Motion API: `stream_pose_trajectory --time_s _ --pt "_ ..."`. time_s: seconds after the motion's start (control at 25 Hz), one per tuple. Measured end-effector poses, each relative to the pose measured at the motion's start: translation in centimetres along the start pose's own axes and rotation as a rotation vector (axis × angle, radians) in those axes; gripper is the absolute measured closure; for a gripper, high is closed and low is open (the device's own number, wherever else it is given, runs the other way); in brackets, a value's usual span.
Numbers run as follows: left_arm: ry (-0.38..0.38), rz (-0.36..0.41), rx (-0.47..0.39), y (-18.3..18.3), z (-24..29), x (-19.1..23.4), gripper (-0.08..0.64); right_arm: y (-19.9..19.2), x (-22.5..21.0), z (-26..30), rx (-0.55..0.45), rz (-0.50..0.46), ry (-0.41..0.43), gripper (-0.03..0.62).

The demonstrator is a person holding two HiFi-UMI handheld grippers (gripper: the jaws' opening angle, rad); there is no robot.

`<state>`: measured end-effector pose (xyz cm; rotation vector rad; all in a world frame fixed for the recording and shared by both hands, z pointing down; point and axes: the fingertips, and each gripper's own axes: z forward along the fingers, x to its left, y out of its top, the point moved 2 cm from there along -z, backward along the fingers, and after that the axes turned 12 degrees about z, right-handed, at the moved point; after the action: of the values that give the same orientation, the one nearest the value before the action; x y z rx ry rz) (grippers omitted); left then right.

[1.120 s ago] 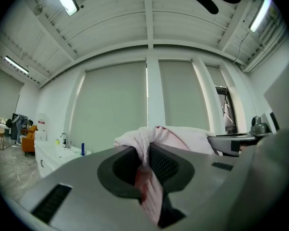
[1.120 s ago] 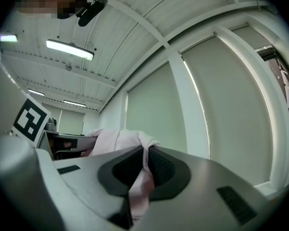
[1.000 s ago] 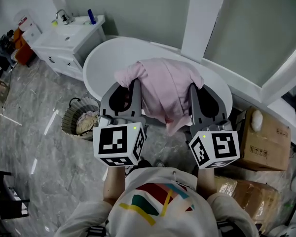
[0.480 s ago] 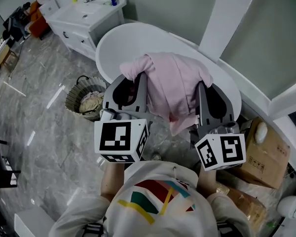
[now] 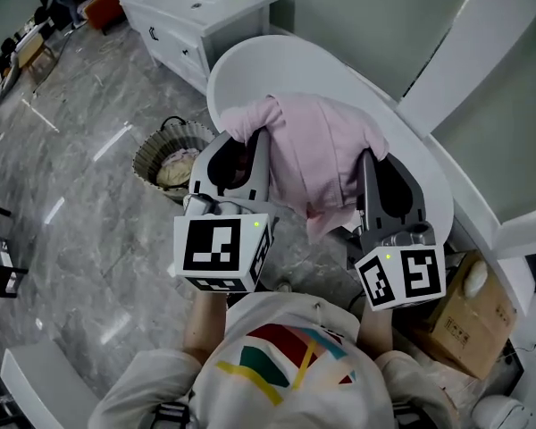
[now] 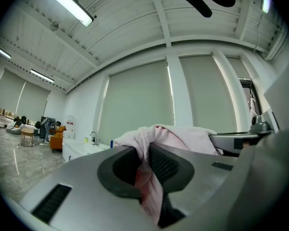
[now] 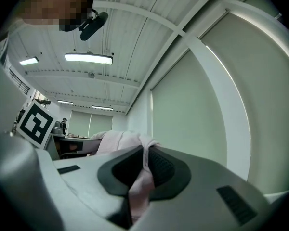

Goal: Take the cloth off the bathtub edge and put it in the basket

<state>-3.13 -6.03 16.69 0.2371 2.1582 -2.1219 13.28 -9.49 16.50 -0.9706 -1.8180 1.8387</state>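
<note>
A pink cloth hangs spread between my two grippers, lifted above the white bathtub. My left gripper is shut on the cloth's left corner; in the left gripper view the pink cloth is pinched between the jaws. My right gripper is shut on the right corner, and the right gripper view shows the cloth squeezed between its pads. A round woven basket stands on the floor left of the left gripper, with light fabric lying in it.
A white vanity cabinet with a sink stands at the top left. A cardboard box sits at the lower right. Grey marble floor stretches out to the left. White wall posts rise behind the tub.
Both grippers have swung left together with the cloth held between them. The view turned the same way, so the basket now lies nearer the left gripper and the tub has shifted right.
</note>
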Motion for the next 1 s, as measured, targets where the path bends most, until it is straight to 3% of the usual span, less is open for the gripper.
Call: stream_pose_trajectory --time_s 0.28,0.56,1.0 --pt "0.025 -0.021 -0.002 -0.9 3.4 6.3 0.492 -0.4 2.1 7.1 0.006 -0.020 0.037 0.552" --pt "0.050 0.007 -0.030 0.6 7.4 16.3 0.492 1.1 6.9 17.0 -0.019 -0.068 0.058 0.552" --pt "0.194 0.035 -0.019 -0.1 7.9 36.1 0.492 0.2 20.1 32.9 -0.020 -0.093 0.208 0.552"
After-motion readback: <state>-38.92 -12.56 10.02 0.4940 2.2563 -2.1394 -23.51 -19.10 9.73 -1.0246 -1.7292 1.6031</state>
